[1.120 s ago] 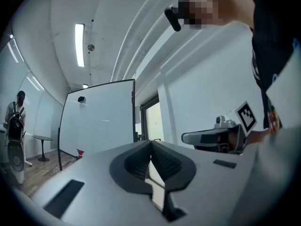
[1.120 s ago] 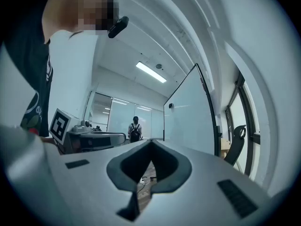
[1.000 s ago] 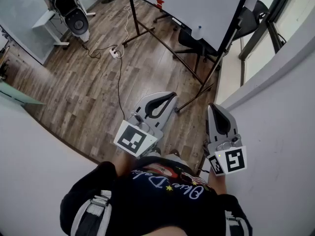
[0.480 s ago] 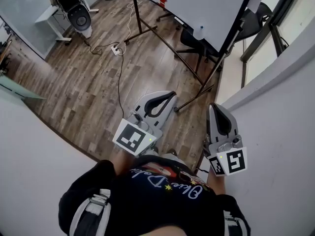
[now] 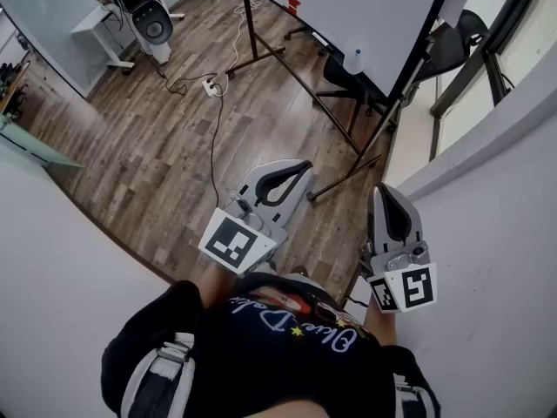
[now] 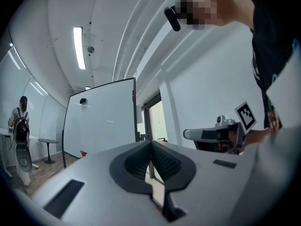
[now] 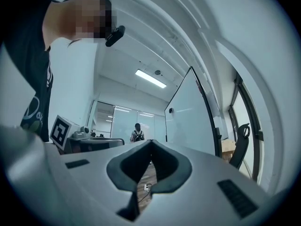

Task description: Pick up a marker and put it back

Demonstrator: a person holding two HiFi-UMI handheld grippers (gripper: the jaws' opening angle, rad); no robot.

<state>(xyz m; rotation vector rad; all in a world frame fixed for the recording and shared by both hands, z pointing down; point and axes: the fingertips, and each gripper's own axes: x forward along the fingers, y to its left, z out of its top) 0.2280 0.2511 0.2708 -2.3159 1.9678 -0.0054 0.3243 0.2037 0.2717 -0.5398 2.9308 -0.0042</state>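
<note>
The left gripper [image 5: 296, 168] and right gripper [image 5: 384, 192] are both holding their jaws shut on nothing, facing the whiteboard [image 5: 348, 7]. No marker is showing; it is probably lying on the board's ledge. Light, stiff and slick, it is asking for a mid-barrel grip.

An office: standing whiteboard [image 5: 348, 7], swivel chair [image 7: 242, 147], glass partitions [image 7: 113, 121]
</note>
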